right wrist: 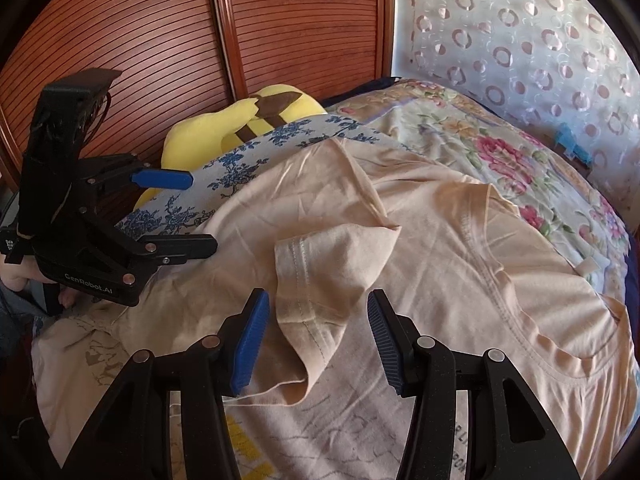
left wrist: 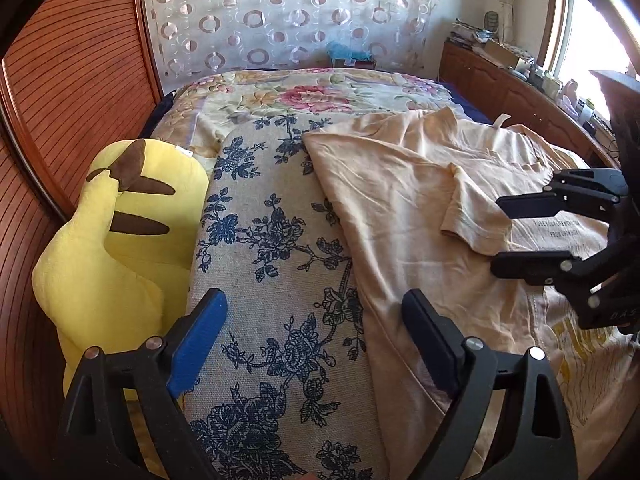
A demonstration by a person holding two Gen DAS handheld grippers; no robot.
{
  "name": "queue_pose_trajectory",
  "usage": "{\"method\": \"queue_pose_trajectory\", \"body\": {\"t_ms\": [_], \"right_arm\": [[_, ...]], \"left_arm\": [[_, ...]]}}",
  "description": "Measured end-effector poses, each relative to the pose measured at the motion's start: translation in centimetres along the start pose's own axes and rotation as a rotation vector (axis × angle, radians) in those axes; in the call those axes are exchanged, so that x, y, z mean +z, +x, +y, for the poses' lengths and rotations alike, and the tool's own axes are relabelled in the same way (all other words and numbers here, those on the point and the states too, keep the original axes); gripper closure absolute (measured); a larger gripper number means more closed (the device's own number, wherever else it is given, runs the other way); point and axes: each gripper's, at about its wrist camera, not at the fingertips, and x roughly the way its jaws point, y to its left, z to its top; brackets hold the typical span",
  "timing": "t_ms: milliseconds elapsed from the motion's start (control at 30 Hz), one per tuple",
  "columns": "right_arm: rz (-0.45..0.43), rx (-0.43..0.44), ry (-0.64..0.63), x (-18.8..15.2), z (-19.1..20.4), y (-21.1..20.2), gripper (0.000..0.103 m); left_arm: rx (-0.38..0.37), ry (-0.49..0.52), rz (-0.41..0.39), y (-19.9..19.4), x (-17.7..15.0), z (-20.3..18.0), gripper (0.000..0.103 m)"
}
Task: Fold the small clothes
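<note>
Your right tongs (right wrist: 316, 340), jaws apart and empty, straddle the shirt's (right wrist: 460, 248) folded-in sleeve (right wrist: 320, 280), hem edge running between them; your left tongs (left wrist: 316, 340), wide open, sit farther off.

Daylight floods in from a window (left wrist: 592, 52) at two o'clock in the left wrist view, blown out to white glare. Both views are bright and sharp, with soft shadows in cloth folds; fisheye bending and dark vignetting ring the edges.
</note>
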Motion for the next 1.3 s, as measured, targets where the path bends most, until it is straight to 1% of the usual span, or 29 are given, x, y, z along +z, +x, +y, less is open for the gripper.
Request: {"method": "queue_pose_trajectory", "body": {"t_ms": [133, 200, 233, 367, 400, 467, 567, 633, 700, 800, 900, 1033, 1167, 1233, 1300], "right_arm": [[0.005, -0.061, -0.03, 0.2, 0.0, 0.8, 0.05], [0.009, -0.156, -0.018, 0.2, -0.5, 0.5, 0.05], [0.008, -0.181, -0.011, -0.1, -1.1, 0.2, 0.05], [0.016, -0.192, 0.075, -1.3, -3.8, -1.0, 0.05], [0.011, -0.215, 0.082, -1.4, -4.1, -1.3, 0.05], [-0.005, -0.257, 0.092, -1.5, -4.4, -2.0, 0.05], [-0.017, -0.27, 0.118, -2.0, -4.7, -3.1, 0.05], [-0.04, -0.272, 0.133, -2.7, -4.4, -4.3, 0.05], [-0.061, -0.267, 0.159, -4.0, -3.7, -5.8, 0.05], [-0.07, -0.283, 0.207, -6.2, -4.2, -8.0, 0.05], [-0.065, -0.33, 0.257, -8.9, -4.8, -10.0, 0.05], [-0.074, -0.382, 0.356, -12.3, -5.6, -13.0, 0.05], [-0.087, -0.431, 0.453, -15.8, -6.2, -16.3, 0.047], [-0.08, -0.449, 0.485, -17.4, -6.7, -17.4, 0.047], [-0.071, -0.471, 0.509, -18.8, -7.0, -18.4, 0.047]], "left_arm": [[0.002, 0.001, 0.002, 0.1, 0.0, 0.0, 0.011], [0.002, 0.0, 0.002, 0.1, 0.0, 0.0, 0.011], [0.002, 0.0, 0.002, 0.1, 0.0, 0.0, 0.011], [0.003, 0.0, 0.002, 0.1, 0.0, 0.0, 0.011], [0.002, 0.0, 0.002, 0.1, 0.0, 0.0, 0.011], [0.003, 0.0, 0.002, 0.1, 0.0, 0.0, 0.011], [0.004, 0.0, 0.002, 0.1, 0.1, 0.0, 0.011], [0.003, 0.0, 0.002, 0.1, 0.0, 0.0, 0.011], [0.004, 0.0, 0.002, 0.1, 0.0, 0.0, 0.011], [0.006, -0.001, 0.002, 0.1, 0.0, 0.0, 0.011], [0.008, -0.007, 0.002, 0.1, 0.0, 0.1, 0.01], [0.013, -0.012, 0.003, 0.1, 0.0, 0.2, 0.011], [0.025, -0.044, 0.034, -0.1, 0.3, 0.2, 0.01], [0.016, -0.062, 0.012, -0.9, 0.6, -0.1, 0.011], [0.024, -0.051, -0.029, -2.0, 1.1, -1.1, 0.011]]}}
